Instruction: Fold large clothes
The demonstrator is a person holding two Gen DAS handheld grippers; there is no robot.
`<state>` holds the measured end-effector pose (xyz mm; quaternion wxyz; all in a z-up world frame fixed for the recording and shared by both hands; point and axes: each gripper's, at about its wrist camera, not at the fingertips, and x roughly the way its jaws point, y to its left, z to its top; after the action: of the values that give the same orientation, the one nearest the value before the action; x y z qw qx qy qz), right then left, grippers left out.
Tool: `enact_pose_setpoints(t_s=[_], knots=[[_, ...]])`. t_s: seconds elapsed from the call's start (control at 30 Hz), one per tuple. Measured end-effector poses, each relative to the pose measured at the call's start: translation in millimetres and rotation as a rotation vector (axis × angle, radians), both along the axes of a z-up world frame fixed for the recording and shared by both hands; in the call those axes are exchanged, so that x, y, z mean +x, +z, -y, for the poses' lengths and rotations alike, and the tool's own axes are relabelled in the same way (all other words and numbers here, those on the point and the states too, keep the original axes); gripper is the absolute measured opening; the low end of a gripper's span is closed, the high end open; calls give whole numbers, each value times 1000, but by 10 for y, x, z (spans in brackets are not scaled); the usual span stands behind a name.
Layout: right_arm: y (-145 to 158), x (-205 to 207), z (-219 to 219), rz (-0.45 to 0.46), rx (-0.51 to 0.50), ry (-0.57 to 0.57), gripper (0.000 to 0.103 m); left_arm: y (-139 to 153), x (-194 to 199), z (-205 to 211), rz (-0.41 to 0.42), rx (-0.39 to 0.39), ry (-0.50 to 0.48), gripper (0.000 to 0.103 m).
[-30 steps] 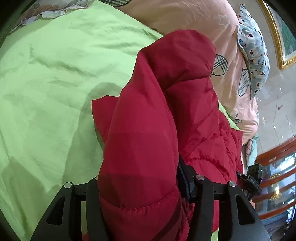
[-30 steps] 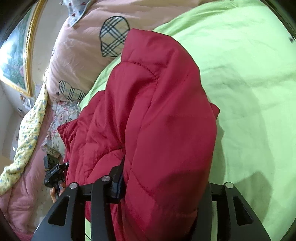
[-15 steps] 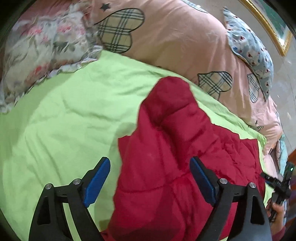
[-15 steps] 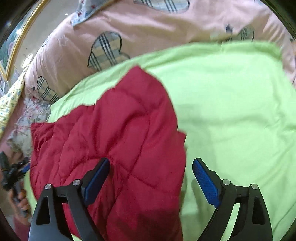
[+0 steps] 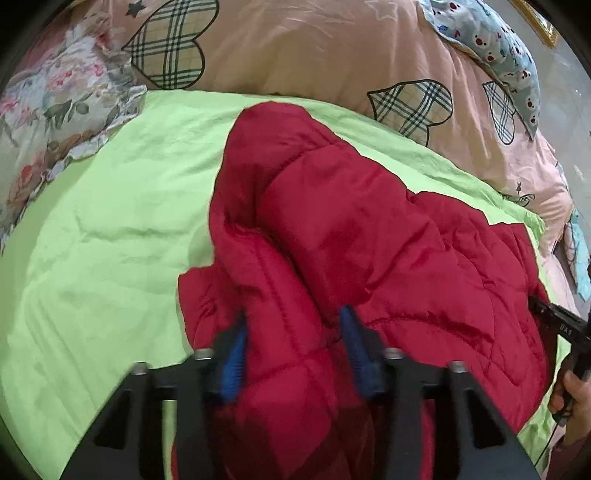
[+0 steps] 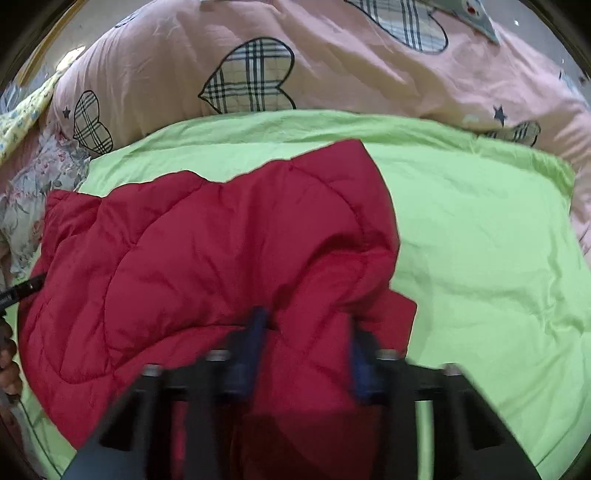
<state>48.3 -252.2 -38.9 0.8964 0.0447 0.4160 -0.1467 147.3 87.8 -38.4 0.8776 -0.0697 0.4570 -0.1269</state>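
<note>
A bed spread with a lime-green sheet (image 5: 103,229) fills both wrist views, and a red quilted jacket (image 5: 369,236) lies bunched on it, nearer one long edge than the middle. The left gripper (image 5: 295,347) has just been closing and its blue fingers (image 5: 232,354) pinch a raised fold of the jacket. The right gripper (image 6: 306,347) has also just been closing, and its fingers (image 6: 247,350) clamp another fold at the garment's opposite side. Behind the jacket a pink duvet with plaid hearts (image 6: 332,74) banks up along the sheet's far edge. A floral pillow (image 5: 55,110) sits at the sheet's corner, and a blue patterned pillow (image 5: 495,44) lies on the duvet. A gilt picture frame (image 5: 543,22) shows at the upper edge.
</note>
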Motion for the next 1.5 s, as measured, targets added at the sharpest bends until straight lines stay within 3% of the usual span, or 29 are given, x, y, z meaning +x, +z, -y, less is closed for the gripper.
enact_pose_setpoints(t_s=[0.13,0.23,0.4,0.53,0.63,0.8,1.13,1.4,1.5], knots=[[114,-2,-4,51,3,-7,15,59,151,-55,-1,-41,0,24],[180,-13,89,93,50,-30,14,49,304,-109,-9,-93,9,23],[26,147,170,55,100,-48,14,-249,470,-89,-73,-95,-2,24],[-118,160,427,85,299,-53,14,-381,567,-184,-113,-168,11,28],[-201,203,533,99,376,-71,15,-453,661,-189,-134,-185,6,29],[-253,339,424,71,275,-86,17,-415,653,-113,-98,-100,12,36],[-288,368,432,75,240,-127,19,-119,372,-63,16,-44,23,77],[-297,370,434,83,232,-141,21,249,-157,-97,120,-4,32,77],[-303,350,441,88,234,-147,21,335,-378,-29,135,-39,-19,77]])
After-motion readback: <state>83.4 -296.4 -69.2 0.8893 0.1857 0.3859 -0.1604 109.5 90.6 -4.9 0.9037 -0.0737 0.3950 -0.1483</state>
